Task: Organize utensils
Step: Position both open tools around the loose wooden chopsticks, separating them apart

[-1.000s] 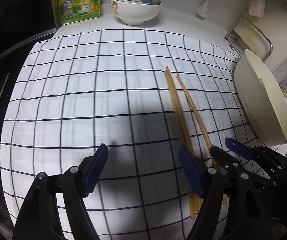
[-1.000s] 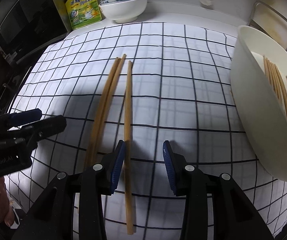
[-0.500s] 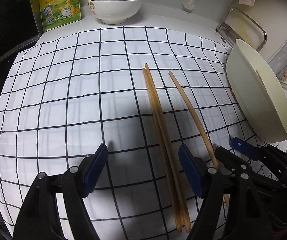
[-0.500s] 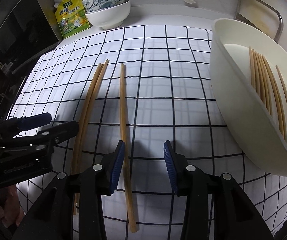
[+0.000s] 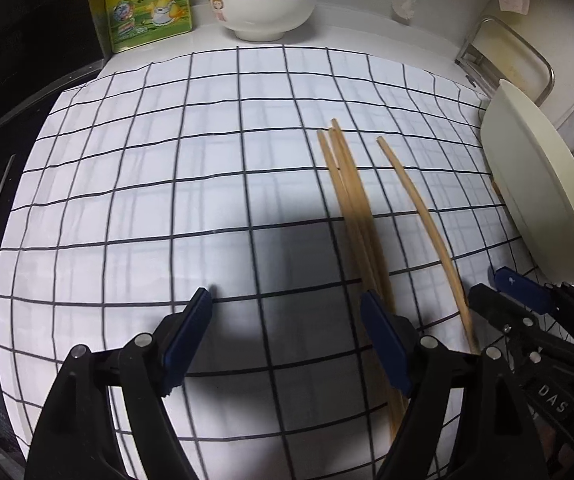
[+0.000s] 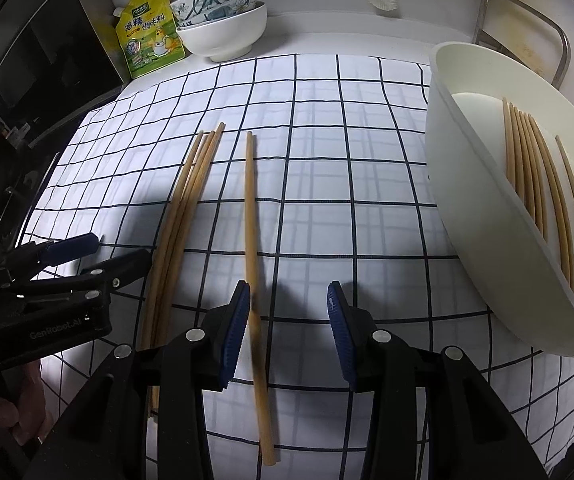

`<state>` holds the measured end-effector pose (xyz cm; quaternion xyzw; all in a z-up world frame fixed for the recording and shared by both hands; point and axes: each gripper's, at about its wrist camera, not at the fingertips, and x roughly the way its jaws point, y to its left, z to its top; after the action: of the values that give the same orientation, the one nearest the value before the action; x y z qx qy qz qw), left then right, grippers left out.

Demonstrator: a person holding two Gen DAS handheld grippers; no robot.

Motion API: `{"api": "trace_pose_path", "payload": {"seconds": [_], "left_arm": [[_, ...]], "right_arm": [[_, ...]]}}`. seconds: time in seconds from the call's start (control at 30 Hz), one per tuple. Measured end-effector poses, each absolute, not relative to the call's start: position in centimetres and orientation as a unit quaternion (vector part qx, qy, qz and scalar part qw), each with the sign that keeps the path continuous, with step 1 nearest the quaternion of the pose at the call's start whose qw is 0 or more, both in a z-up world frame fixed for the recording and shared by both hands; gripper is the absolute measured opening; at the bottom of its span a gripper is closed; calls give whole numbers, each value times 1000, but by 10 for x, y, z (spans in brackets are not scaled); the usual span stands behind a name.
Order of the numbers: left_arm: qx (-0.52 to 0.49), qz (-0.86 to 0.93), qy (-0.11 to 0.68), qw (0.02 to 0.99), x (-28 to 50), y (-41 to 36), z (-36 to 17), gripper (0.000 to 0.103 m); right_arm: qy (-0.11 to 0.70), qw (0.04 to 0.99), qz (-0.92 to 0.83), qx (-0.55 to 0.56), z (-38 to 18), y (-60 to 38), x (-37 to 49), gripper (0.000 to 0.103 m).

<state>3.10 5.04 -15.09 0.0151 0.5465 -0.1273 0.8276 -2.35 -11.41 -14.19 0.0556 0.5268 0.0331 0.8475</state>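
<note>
Three wooden chopsticks [image 5: 351, 200] lie bundled on the checked cloth [image 5: 167, 160], and a single chopstick [image 5: 419, 208] lies to their right. My left gripper [image 5: 287, 304] hovers over the cloth with its jaws opening and nothing between them; the bundle runs under its right finger. My right gripper [image 6: 288, 294] stands open above the single chopstick [image 6: 251, 208], which passes just inside its left pad, apart from the bundle [image 6: 183, 208]. The tilted cream bowl [image 6: 467, 208] on the right holds several chopsticks [image 6: 535, 184].
Stacked bowls [image 5: 263, 12] and a yellow-green pouch [image 5: 147, 4] stand at the back of the counter. A metal rack [image 5: 507, 52] sits behind the cream bowl [image 5: 547, 200]. A dark appliance [image 5: 7, 80] borders the cloth on the left.
Both views have shifted a little. The left jaws stand slightly wider. The chopsticks on the cloth and in the bowl lie as before, and nothing has been taken hold of.
</note>
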Motion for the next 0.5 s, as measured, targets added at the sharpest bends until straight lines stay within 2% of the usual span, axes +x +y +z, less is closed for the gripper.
{"api": "trace_pose_path", "payload": {"seconds": [0.33, 0.5], "left_arm": [[4, -138, 537, 832, 34, 46, -147, 75], [34, -134, 536, 833, 34, 34, -154, 76]], "right_arm": [[527, 847, 37, 53, -143, -114, -23, 39], [525, 848, 37, 53, -142, -115, -24, 39]]}}
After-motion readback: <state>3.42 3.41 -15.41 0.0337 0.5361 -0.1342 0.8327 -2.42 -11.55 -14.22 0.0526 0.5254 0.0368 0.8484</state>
